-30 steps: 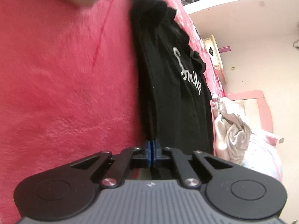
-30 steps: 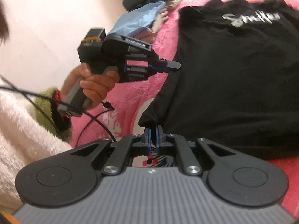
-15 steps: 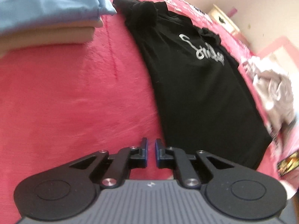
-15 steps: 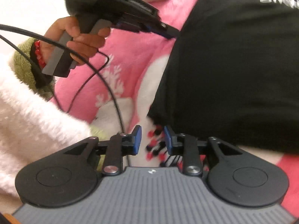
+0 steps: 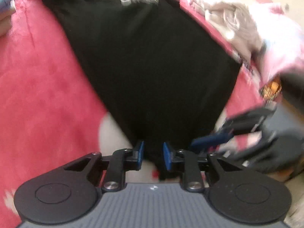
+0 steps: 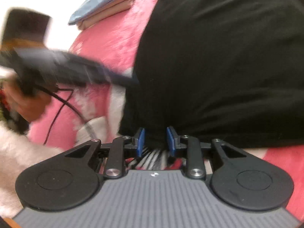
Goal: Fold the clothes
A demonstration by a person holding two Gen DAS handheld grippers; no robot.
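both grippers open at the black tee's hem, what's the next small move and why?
Probably close both on the hem. The left gripper and right gripper have just been opening, and each now straddles the near edge of the black T-shirt, pads not pressing. The shirt lies flat on the pink blanket, print at the far end, ready for a lengthwise fold.

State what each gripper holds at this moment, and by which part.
Nothing. The left gripper and right gripper both stand open at the near hem of the black T-shirt, pads not pressing it.
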